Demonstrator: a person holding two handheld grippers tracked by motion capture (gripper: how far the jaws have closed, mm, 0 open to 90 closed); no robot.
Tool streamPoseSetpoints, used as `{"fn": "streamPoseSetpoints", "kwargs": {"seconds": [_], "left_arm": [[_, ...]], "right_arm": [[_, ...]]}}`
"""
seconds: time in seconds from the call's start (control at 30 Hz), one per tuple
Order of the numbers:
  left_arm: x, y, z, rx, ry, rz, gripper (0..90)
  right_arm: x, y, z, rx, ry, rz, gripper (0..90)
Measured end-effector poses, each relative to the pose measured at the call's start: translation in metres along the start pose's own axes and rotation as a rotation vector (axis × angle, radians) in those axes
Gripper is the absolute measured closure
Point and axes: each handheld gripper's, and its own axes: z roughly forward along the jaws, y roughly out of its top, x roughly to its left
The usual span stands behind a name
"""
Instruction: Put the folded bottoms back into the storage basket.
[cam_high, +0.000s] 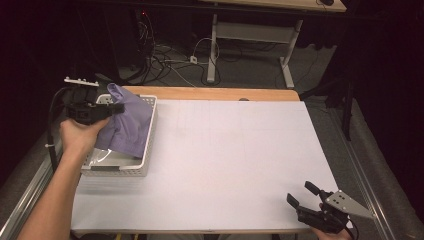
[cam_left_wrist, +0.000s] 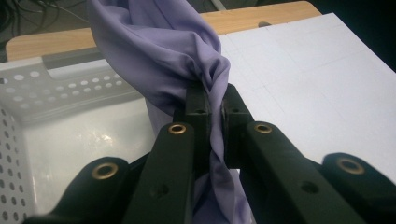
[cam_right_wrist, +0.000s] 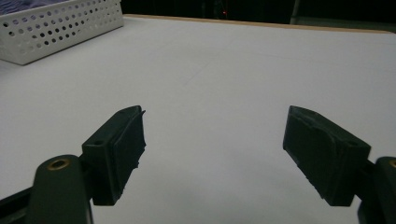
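A lilac cloth (cam_high: 127, 122) hangs bunched over a white perforated basket (cam_high: 148, 150) at the table's left. My left gripper (cam_high: 119, 107) is shut on a fold of the cloth and holds it above the basket. In the left gripper view the lilac cloth (cam_left_wrist: 163, 51) is pinched between the two black jaws, my left gripper (cam_left_wrist: 213, 105) closed tight on it, with the basket (cam_left_wrist: 60, 84) below. My right gripper (cam_high: 301, 194) rests near the table's front right corner. In the right gripper view my right gripper (cam_right_wrist: 212, 140) stands wide open with nothing between its jaws.
A white sheet (cam_high: 225, 160) covers the table, and a wooden edge (cam_high: 215, 93) shows at the back. The basket (cam_right_wrist: 56, 28) lies far off to the left in the right gripper view. Cables and another table's legs (cam_high: 215, 50) are on the floor behind.
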Motion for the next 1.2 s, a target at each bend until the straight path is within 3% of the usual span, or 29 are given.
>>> {"fn": "streamPoseSetpoints", "kwargs": {"seconds": [0.17,0.37,0.93,1.2], "left_arm": [[0.002,0.0,0.006,0.01,-0.007,-0.004,82.7],[0.009,-0.002,0.017,0.036,0.02,-0.013,82.6],[0.033,-0.022,0.032,0.048,0.151,-0.034,82.2],[0.042,-0.03,0.04,0.076,0.193,-0.047,82.1]], "right_arm": [[0.0,0.0,0.0,0.003,0.001,0.0,21.8],[0.0,0.0,0.0,0.004,0.0,0.001,21.8],[0.0,0.0,0.0,0.007,-0.004,0.002,21.8],[0.0,0.0,0.001,0.01,-0.005,0.002,21.8]]}}
